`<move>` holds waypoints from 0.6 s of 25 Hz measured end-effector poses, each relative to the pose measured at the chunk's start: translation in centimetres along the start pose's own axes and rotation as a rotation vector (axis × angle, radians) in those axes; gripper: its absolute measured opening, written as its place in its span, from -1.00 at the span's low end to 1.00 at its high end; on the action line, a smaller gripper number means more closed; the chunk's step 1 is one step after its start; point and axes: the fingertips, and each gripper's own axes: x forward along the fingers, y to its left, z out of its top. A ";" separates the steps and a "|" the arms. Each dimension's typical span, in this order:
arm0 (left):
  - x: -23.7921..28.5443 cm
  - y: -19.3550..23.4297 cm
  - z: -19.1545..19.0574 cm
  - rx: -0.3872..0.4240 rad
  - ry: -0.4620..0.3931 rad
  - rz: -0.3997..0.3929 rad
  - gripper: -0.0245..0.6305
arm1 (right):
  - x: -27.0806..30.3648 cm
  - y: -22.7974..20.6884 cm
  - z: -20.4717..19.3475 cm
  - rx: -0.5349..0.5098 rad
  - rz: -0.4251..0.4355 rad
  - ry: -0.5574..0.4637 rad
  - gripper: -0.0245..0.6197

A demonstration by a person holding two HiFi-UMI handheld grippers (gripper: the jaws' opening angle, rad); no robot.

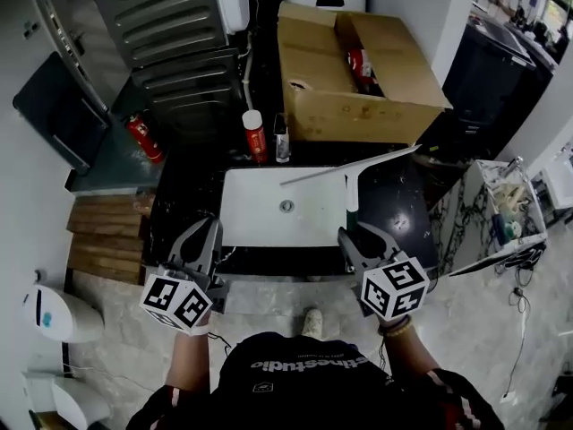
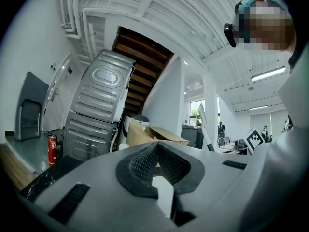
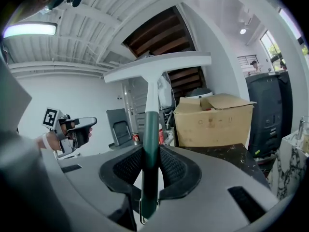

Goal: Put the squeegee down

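The squeegee (image 3: 153, 69) has a white blade on a white neck and a dark green handle (image 3: 150, 144). My right gripper (image 3: 150, 153) is shut on that handle and holds the tool upright. In the head view the squeegee (image 1: 351, 176) rises from my right gripper (image 1: 354, 236) over the right side of the white sink (image 1: 255, 213). My left gripper (image 1: 205, 236) hovers at the sink's left front corner. Its pads (image 2: 145, 162) meet at the tips with nothing between them, so my left gripper (image 2: 157, 146) is shut and empty.
The sink sits in a black countertop (image 1: 403, 206). Behind it stand a red-and-white bottle (image 1: 255, 137), a small dark bottle (image 1: 282, 140) and an open cardboard box (image 1: 358, 79). A grey appliance (image 1: 170, 34) and a fire extinguisher (image 1: 143, 138) are at back left.
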 end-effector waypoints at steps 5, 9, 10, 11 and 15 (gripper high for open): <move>1.7 2.6 -0.4 0.000 0.020 0.048 -0.88 | 4.3 -0.4 0.6 0.011 0.048 0.023 -0.54; 2.6 5.1 -0.4 0.003 0.020 0.052 -0.88 | 7.3 0.6 1.0 0.003 0.074 0.047 -0.54; 2.8 5.6 -0.2 0.002 0.020 0.053 -0.88 | 7.9 0.9 1.1 0.000 0.080 0.052 -0.54; 3.0 6.0 -0.1 0.000 0.019 0.053 -0.88 | 8.5 1.2 1.1 -0.005 0.086 0.056 -0.54; 3.2 7.8 0.0 -0.007 0.016 0.061 -0.88 | 11.1 2.3 0.9 -0.013 0.111 0.083 -0.54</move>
